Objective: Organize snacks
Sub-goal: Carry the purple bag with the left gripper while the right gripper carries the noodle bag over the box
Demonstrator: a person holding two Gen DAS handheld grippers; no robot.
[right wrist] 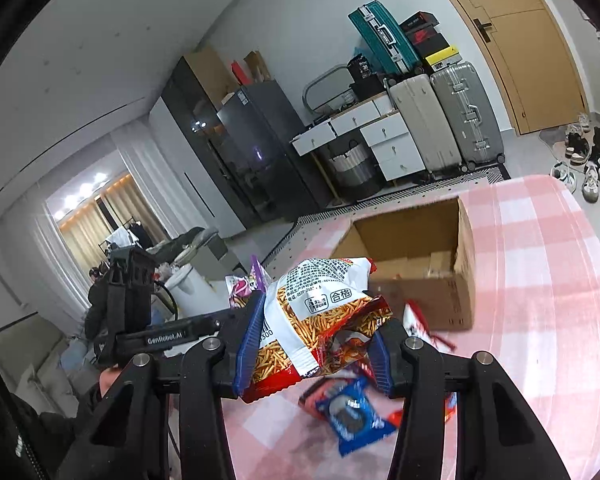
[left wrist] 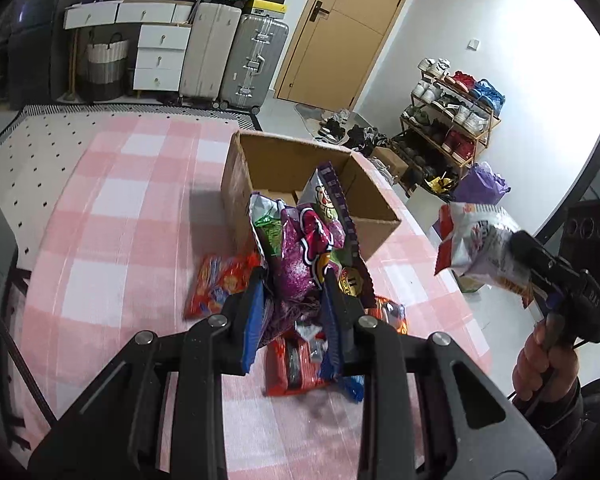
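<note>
Here the surface wears a pink-and-white checked cloth, with an open cardboard box on it; suitcases, white drawers, a wooden door and a shoe rack line the room beyond. The left tool tilts down over the cloth, pinched on a bunch of snack bags held just before the box. The right tool, gripped by a hand, is raised beside it, clamped on a white-and-red bag of sticks. Loose packets lie below: an orange one, a blue cookie pack.
</note>
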